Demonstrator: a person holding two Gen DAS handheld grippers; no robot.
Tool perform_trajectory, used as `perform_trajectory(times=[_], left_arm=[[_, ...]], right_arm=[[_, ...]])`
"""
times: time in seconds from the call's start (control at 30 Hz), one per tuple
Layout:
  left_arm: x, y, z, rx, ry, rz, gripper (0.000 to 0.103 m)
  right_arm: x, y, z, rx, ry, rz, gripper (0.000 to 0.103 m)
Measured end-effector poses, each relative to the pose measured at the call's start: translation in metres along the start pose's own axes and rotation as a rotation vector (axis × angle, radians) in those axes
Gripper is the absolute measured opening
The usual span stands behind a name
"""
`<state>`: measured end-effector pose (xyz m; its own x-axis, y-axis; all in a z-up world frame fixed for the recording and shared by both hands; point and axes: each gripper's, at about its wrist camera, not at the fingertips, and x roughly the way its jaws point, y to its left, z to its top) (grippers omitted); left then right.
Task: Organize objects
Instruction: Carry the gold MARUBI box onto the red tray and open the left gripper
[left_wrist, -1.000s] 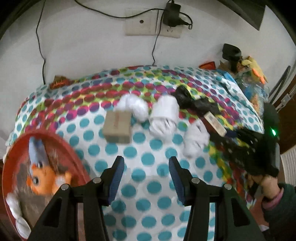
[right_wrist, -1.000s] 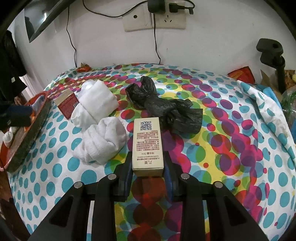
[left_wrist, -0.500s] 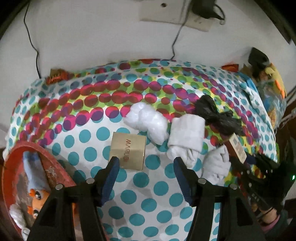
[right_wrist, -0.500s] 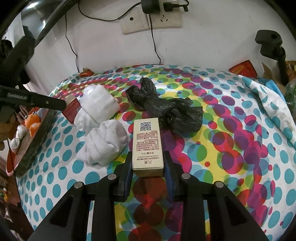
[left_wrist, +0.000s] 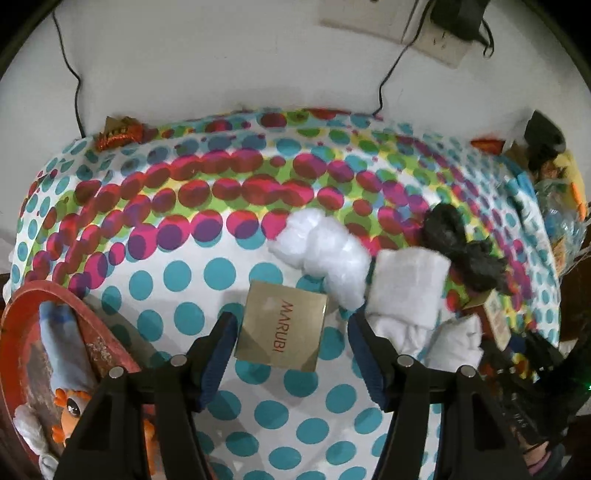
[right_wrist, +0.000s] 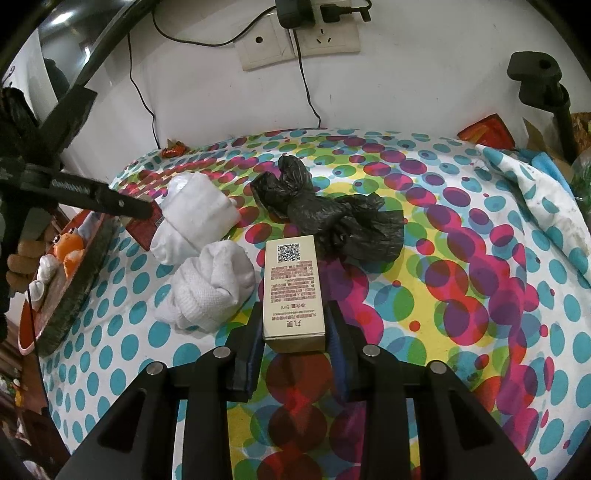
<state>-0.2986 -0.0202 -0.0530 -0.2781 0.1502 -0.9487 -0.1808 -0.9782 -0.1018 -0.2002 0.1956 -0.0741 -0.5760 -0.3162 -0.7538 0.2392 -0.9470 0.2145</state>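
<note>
The left gripper (left_wrist: 291, 332) is spread wide around a flat, gold, satiny box (left_wrist: 282, 329) printed MARUBI; the box lies on the dotted cloth (left_wrist: 207, 266) between the fingers, a gap showing on each side. Just beyond it sits a fluffy white wad (left_wrist: 325, 254), then a folded white towel (left_wrist: 406, 291) and a crinkled black plastic bag (left_wrist: 465, 258). At the left edge is a round red tray (left_wrist: 22, 332) with an orange toy (left_wrist: 68, 406) in it.

The right gripper (right_wrist: 294, 332) is clenched on a tall cream carton (right_wrist: 294, 291) with a QR code and red print, its near end between the fingers. Whether the far end rests on the cloth or is lifted clear is hard to judge. Beside it lies a knotted, waffle-knit white cloth (right_wrist: 210, 291).
</note>
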Motion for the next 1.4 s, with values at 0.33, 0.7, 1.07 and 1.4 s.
perform_trajectory(times=[0.33, 0.7, 1.07, 1.4], left_arm=[[0.013, -0.004, -0.007, -0.001, -0.029, 0.064, 0.063], [0.009, -0.008, -0.022, -0.012, -0.055, 0.081, 0.048], [-0.027, -0.022, -0.058, -0.028, -0.078, 0.036, 0.048], [-0.075, -0.024, -0.101, -0.025, -0.121, 0.034, 0.048]], right_arm=[[-0.001, 0.0, -0.001, -0.002, 0.0, -0.002, 0.03], [0.0, 0.002, -0.001, -0.017, 0.001, -0.012, 0.032], [0.0, 0.001, 0.0, -0.021, 0.001, -0.01, 0.031], [0.002, 0.006, 0.001, -0.03, 0.003, -0.029, 0.031]])
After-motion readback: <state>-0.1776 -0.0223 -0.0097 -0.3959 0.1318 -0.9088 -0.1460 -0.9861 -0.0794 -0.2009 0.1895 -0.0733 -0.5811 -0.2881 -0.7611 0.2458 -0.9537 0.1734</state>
